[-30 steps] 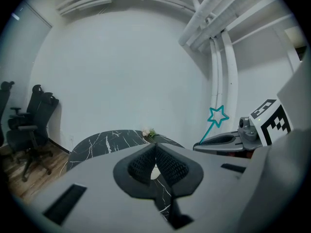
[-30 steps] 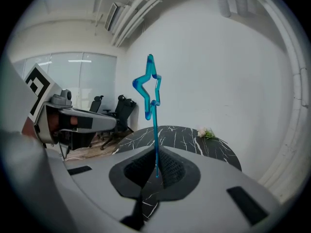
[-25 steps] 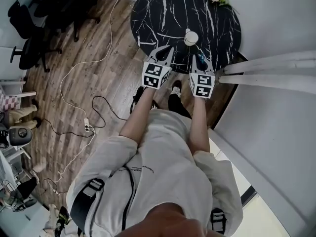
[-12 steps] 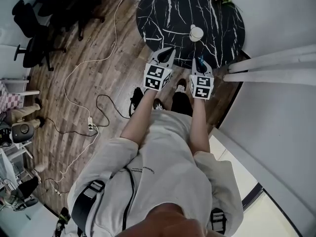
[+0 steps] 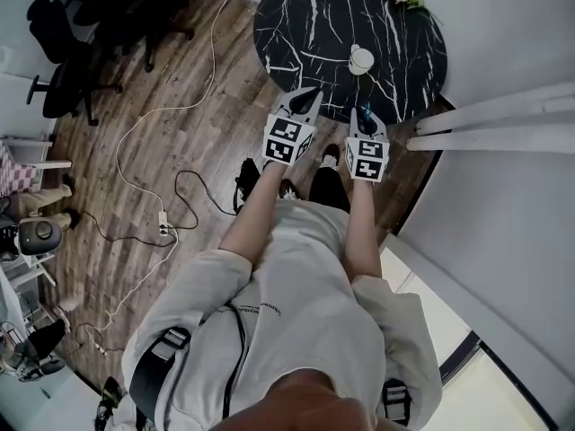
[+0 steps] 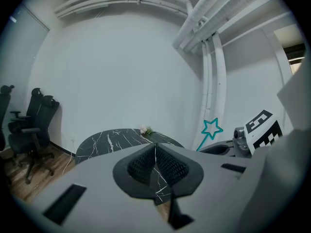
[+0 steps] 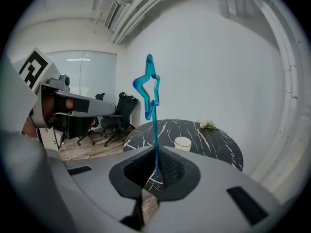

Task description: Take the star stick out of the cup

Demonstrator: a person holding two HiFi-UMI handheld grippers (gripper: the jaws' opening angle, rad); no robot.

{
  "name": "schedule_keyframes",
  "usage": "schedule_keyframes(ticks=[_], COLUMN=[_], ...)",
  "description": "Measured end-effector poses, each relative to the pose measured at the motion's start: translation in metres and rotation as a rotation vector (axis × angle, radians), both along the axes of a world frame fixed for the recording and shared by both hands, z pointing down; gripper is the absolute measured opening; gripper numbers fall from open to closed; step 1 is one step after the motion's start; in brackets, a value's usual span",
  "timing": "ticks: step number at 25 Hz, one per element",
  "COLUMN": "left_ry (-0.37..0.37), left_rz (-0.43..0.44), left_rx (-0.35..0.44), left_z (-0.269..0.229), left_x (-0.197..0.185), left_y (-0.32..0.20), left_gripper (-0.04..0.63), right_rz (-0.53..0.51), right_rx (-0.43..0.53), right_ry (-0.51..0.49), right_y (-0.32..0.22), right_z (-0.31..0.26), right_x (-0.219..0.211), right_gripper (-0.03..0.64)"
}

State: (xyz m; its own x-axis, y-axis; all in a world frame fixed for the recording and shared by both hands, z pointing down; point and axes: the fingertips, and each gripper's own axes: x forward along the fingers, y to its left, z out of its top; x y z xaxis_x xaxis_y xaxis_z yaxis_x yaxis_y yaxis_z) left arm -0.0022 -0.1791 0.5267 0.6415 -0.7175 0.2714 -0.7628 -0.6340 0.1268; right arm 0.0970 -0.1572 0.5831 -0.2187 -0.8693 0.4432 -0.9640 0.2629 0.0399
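Right gripper (image 7: 156, 173) pinches star stick (image 7: 155, 135) at low end, away from cup (image 7: 182, 142). Stick seems light, thin, slippy. Left gripper (image 6: 155, 164) closed, empty.

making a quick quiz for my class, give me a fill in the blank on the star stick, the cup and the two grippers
1. The gripper clamping the star stick is the person's ____ one.
2. The white cup stands on a black table whose top is ____ in shape.
3. The left gripper has its jaws ____, with nothing between them.
4. The star stick is ____ of the cup.

Missing words: right; round; shut; out
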Motion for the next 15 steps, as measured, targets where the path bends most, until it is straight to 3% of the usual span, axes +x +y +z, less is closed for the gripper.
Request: schedule_keyframes(ticks=[15], left_ry=[-0.016], left_rz=[0.010], left_rx=[-0.008], left_z=[-0.0013], left_x=[0.0049], left_y=[0.0099], left_gripper=[0.023], right_rz=[0.004], right_rx=[0.015], right_ry=[-0.012], right_y=[0.0084], right_z=[-0.0073], right_x=[0.0020], right_gripper=[0.044])
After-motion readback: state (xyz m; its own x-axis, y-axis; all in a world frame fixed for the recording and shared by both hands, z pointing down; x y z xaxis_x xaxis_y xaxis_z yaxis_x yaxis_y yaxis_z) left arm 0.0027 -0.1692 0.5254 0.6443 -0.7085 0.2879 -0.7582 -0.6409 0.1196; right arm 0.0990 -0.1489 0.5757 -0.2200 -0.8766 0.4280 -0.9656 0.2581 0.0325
